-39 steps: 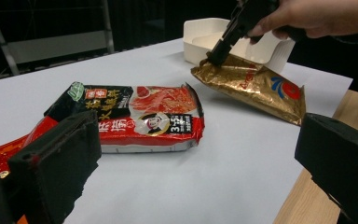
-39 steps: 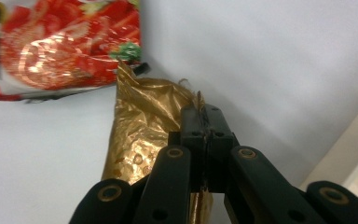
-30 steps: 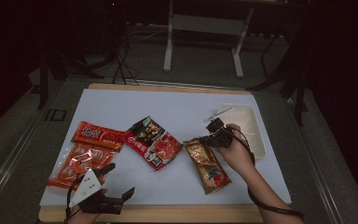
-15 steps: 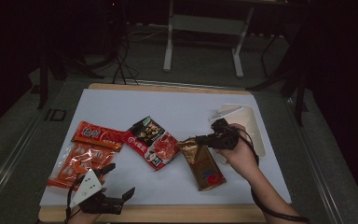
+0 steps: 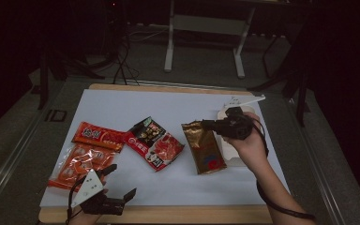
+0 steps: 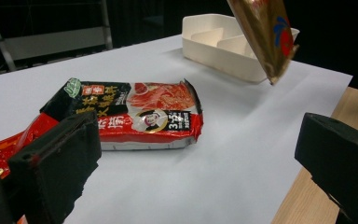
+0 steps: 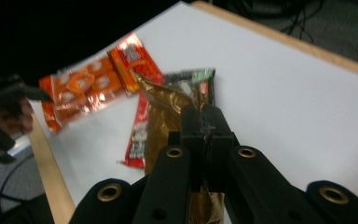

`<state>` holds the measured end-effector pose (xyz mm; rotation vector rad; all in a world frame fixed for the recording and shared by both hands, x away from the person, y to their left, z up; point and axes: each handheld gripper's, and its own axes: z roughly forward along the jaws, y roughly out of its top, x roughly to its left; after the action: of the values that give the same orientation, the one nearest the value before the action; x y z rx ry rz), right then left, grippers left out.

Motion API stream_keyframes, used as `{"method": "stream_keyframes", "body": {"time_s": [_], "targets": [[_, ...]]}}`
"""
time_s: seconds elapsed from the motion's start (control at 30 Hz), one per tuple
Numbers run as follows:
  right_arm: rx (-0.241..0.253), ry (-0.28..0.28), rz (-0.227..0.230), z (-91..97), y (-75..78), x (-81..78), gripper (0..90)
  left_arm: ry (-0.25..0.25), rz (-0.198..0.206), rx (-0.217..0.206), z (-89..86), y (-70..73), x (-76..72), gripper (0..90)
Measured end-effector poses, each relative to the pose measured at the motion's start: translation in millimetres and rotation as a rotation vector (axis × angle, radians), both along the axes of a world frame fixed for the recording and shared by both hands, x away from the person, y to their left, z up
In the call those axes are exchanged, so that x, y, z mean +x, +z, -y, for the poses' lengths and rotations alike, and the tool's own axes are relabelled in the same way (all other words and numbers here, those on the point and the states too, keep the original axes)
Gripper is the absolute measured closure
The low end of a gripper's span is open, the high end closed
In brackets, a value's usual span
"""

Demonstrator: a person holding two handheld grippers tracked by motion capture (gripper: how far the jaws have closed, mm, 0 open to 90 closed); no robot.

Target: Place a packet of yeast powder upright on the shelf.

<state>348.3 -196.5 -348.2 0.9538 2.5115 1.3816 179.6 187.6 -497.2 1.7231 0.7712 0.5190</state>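
Pinching a crinkly gold foil packet (image 5: 205, 151), right tool (image 5: 212, 125) pressed tight, left tool (image 5: 119, 183) spread

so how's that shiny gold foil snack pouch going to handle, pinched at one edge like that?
Probably floppy: the gold foil snack pouch hangs slack from the right gripper, shut on its crumpled top edge. Likely light, since that small pinch carries it clear of the white sheet. The glossy foil may slip, and it could swing when moved toward the cream divided tray.

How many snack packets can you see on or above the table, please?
4: two orange packets at left, a red-black packet centre, a gold packet hanging from the right hand-held gripper.
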Motion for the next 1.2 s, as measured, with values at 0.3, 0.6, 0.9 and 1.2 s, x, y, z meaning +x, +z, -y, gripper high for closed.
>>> {"method": "stream_keyframes", "body": {"time_s": [0.3,0.6,0.9,1.2], "targets": [[0.062,-0.011,0.086,6.8,15.0,11.8,89.3,0.003,-0.001,-0.004,-1.3,0.1,-0.9,1.0],[0.09,-0.047,0.148,19.8,24.5,21.1,89.3,-0.001,-0.005,0.006,-1.2,-1.0,-1.2,0.9],[0.128,-0.12,0.209,48.5,38.2,38.8,89.2,0.001,-0.013,0.01,-2.0,-2.7,-2.4,0.9],[0.132,-0.184,0.261,73.5,43.5,61.2,89.2,0.012,-0.016,0.014,-4.2,-3.3,-5.4,1.0]]}}
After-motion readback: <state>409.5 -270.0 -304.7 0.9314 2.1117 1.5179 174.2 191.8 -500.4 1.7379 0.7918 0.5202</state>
